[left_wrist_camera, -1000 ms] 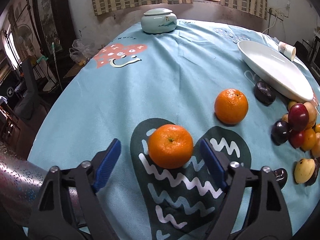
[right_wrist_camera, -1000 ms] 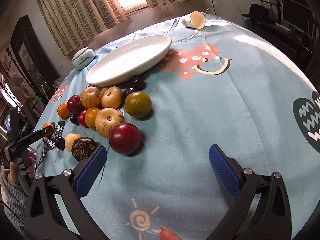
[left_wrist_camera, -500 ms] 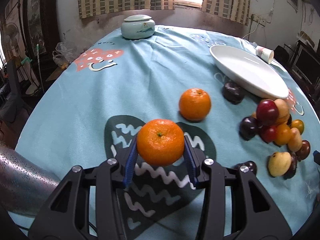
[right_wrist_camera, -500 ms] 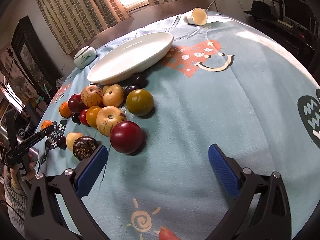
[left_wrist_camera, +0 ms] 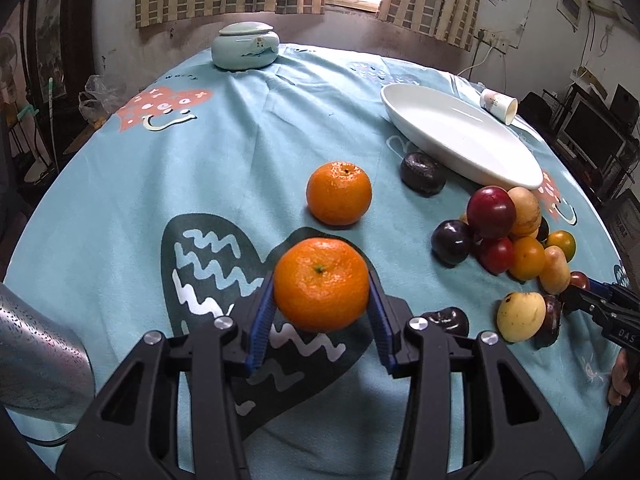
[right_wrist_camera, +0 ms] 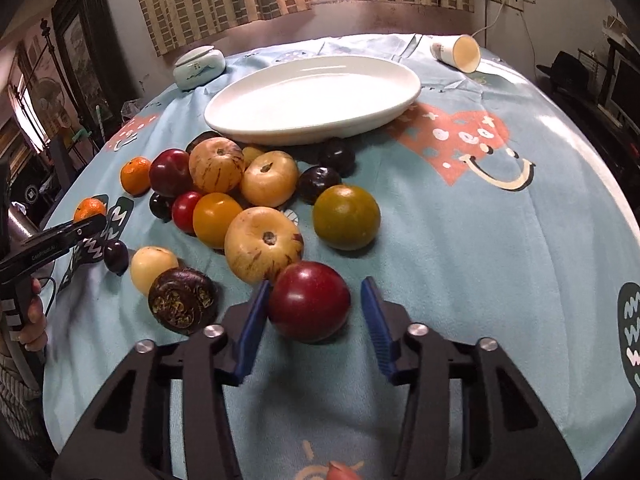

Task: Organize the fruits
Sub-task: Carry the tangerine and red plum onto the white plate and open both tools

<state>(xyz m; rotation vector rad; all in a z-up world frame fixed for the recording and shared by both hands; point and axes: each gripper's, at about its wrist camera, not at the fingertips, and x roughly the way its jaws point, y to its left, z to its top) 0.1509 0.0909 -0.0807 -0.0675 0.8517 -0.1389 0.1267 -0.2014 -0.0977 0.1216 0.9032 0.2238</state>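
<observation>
On the blue patterned tablecloth (left_wrist_camera: 248,152): loose fruit piled beside an oval white plate (right_wrist_camera: 312,96), nothing yet on it. Left gripper (left_wrist_camera: 321,312) clamped on a mandarin (left_wrist_camera: 321,284), both pads against its sides, apparently raised off the cloth. Right gripper (right_wrist_camera: 314,320) narrowed around a dark red plum (right_wrist_camera: 309,301); left pad touching, right pad just apart, so not yet gripped.

Risks, as judged:
- Plum skin smooth and glossy; could squirt from the pads if squeezed off-centre.
- Plum touching a large striped yellow fruit (right_wrist_camera: 262,243); left finger could nudge it and set the round pile rolling.
- Mandarin rind dimpled and soft; over-pressure could bruise it.
- Plate shallow, low-rimmed, glazed; round fruit could roll out if released with any sideways travel.

Other items: second mandarin (left_wrist_camera: 339,193) free on the cloth; wrinkled dark fruit (right_wrist_camera: 183,300) just left of the right gripper; paper cup (right_wrist_camera: 458,53) lying on its side; lidded ceramic jar (left_wrist_camera: 245,45) at far edge.
</observation>
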